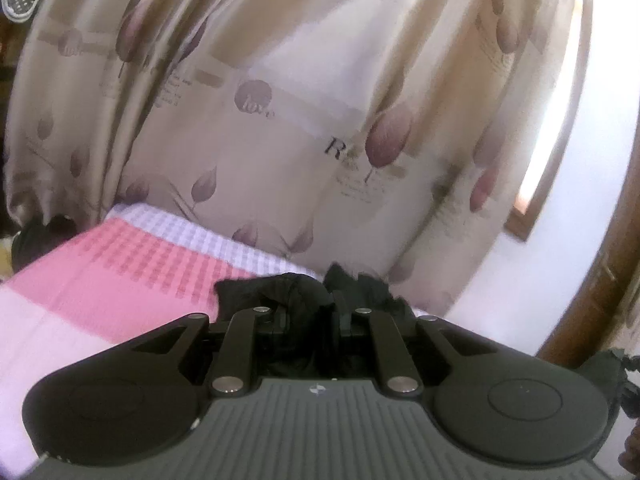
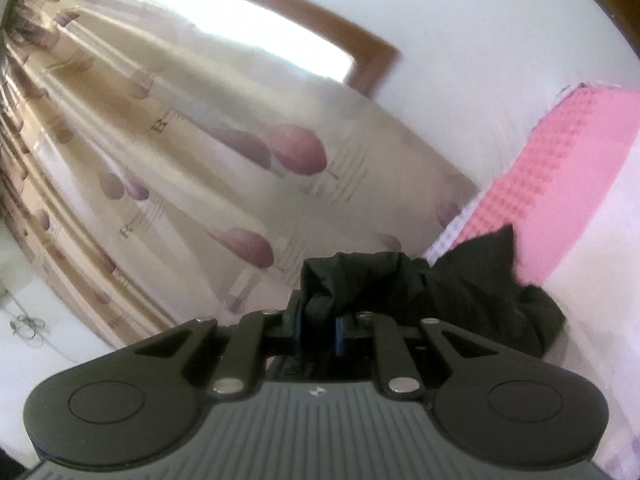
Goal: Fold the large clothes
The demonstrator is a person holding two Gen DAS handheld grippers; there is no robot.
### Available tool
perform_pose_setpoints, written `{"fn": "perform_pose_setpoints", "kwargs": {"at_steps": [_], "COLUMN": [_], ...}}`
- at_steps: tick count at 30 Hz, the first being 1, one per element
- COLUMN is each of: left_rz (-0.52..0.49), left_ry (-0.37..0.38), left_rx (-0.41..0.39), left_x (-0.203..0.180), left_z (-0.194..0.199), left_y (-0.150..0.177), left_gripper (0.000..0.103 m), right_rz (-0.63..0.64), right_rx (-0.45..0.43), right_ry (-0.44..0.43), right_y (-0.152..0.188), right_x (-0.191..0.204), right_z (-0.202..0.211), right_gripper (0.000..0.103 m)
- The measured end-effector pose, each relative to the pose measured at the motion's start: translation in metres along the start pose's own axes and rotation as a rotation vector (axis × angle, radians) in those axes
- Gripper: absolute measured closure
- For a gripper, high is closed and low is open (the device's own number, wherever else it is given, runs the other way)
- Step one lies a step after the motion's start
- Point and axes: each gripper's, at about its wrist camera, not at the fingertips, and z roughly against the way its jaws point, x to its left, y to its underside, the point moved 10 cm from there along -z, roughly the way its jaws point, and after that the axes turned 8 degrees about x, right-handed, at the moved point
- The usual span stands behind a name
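A black garment (image 1: pixel 304 292) is bunched between the fingers of my left gripper (image 1: pixel 310 316), which is shut on it and held above the bed. In the right wrist view the same black garment (image 2: pixel 472 284) is pinched in my right gripper (image 2: pixel 318 330), also shut on it. From there the cloth trails to the right and down over the pink bedcover (image 2: pixel 568 160). Most of the garment hangs below both grippers, out of sight.
A bed with a pink, white and lilac checked cover (image 1: pixel 120 280) lies below. Behind it hangs a beige curtain (image 1: pixel 280 100) printed with purple leaves. A wood-framed window (image 2: pixel 360 52) and a white wall (image 2: pixel 480 40) stand beyond.
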Motion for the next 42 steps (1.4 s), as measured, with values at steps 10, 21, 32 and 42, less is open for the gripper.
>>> {"fn": "perform_pose_setpoints", "kwargs": {"at_steps": [10,21,32,42], "left_rz": [0.049,0.049,0.003,-0.060], "left_ry": [-0.084,-0.196,-0.259,-0.108], "left_rx": [-0.023,-0.011,-0.055,-0.063], "left_x": [0.008,0.021,0.029,-0.013], "left_z": [-0.069,-0.152,-0.195,-0.202], "left_y": [-0.040,-0.055,-0.047,-0.038], "left_gripper": [0.085,0.076,0.007,0.007], "right_rz": [-0.018,-0.023,-0.008,0.390], "right_rx": [-0.042,-0.035,-0.028,0.088], "right_ry": [0.075,0.215,0.359,0.297], "right_y": [-0.047,-0.076,-0.076,-0.029], "right_x": [-0.021,-0.069,-0.116,-0.045], "right_z": [-0.061,-0.126,-0.174,-0.212], "right_gripper": [0.088,0.088,0.050,0.038]}}
